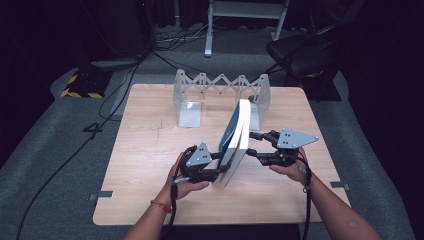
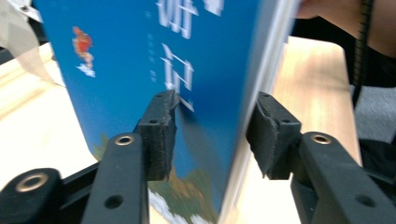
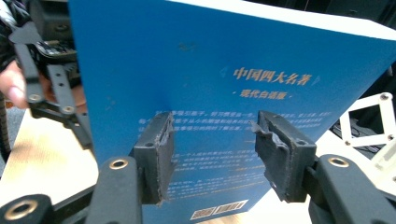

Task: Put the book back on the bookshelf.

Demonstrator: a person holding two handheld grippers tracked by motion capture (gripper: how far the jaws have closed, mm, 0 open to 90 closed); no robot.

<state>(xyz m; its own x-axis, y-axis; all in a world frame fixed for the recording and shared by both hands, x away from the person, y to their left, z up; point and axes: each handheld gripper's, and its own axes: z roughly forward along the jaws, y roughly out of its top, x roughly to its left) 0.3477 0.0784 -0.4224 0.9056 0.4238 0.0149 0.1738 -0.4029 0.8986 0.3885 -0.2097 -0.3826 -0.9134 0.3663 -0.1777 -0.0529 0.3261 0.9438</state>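
A thick blue book (image 1: 235,140) with white page edges stands tilted on the wooden table (image 1: 150,150). My left gripper (image 1: 222,172) is at its lower near corner. In the left gripper view the book (image 2: 140,56) sits edge-on between the jaws of the left gripper (image 2: 212,135); the pads lie close to it without clearly pressing. My right gripper (image 1: 252,145) is at the book's right side. In the right gripper view the back cover (image 3: 210,93), printed with pale text, faces the right gripper (image 3: 212,154), which is open with nothing between its jaws.
A white expanding rack (image 1: 220,82) with two upright plates stands at the table's far edge behind the book; its lattice (image 3: 373,121) is close on the right. A black chair (image 1: 300,50) and cables (image 1: 125,85) lie beyond the table.
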